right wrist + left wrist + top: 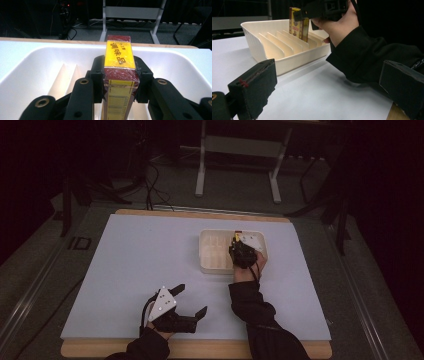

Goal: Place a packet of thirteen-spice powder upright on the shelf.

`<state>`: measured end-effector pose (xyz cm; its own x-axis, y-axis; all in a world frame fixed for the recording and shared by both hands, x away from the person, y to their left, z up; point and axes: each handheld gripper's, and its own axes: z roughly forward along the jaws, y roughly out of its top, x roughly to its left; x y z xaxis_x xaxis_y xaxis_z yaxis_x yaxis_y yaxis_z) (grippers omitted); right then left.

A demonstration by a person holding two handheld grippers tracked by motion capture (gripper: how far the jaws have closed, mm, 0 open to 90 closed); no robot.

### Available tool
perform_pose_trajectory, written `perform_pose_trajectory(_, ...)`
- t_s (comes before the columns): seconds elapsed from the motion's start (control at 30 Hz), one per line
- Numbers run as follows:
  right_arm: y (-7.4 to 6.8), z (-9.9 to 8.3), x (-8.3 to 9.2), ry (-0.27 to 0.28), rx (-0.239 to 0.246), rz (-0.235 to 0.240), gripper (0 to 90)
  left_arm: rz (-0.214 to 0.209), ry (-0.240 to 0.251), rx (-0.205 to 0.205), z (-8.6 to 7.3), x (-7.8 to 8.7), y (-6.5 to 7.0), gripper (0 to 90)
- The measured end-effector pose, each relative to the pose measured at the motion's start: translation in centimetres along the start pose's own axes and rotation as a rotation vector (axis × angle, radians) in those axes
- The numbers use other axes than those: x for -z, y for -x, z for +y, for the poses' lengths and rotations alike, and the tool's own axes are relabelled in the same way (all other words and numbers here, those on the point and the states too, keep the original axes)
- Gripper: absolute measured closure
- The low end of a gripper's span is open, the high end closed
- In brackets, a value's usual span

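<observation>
One box is in play: my right gripper has its jaws clamped on both sides of a red-and-yellow seasoning box, holding it upright over the slots of the cream divided tray at the far right of the table. My left gripper rests near the table's front edge, jaws spread wide, nothing between them.

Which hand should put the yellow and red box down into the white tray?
The right one, probably. Its gripper already clamps the box upright over the divided tray. The left gripper sits open, apart from the tray, holding nothing.
</observation>
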<state>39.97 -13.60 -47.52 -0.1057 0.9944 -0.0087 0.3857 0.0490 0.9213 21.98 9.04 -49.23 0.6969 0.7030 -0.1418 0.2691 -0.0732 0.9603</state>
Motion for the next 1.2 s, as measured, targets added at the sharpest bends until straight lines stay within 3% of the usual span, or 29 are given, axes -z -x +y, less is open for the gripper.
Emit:
perform_pose_trajectory(0.33, -0.2, -1.2, 0.0, -0.007, 0.024, -0.004, 67.2, 0.001, 0.0, 0.0, 0.0, 0.0, 0.0, 2.1)
perform_pose_trajectory(0.63, 0.4, -0.9, 0.0, -0.024, -0.027, 0.013, 66.3, 0.0, 0.0, -0.004, 0.0, 0.0, 0.0, 2.1)
perform_pose_trajectory(0.83, 0.6, -0.6, 0.2, -0.029, -0.022, 0.066, 50.5, 0.003, 0.002, -0.004, 0.1, 0.1, -0.1, 2.1)
perform_pose_trajectory(1.2, 1.1, 1.2, 2.0, -0.017, 0.012, 0.133, 39.3, 0.001, 0.0, -0.017, 0.1, -0.1, 0.1, 2.1)
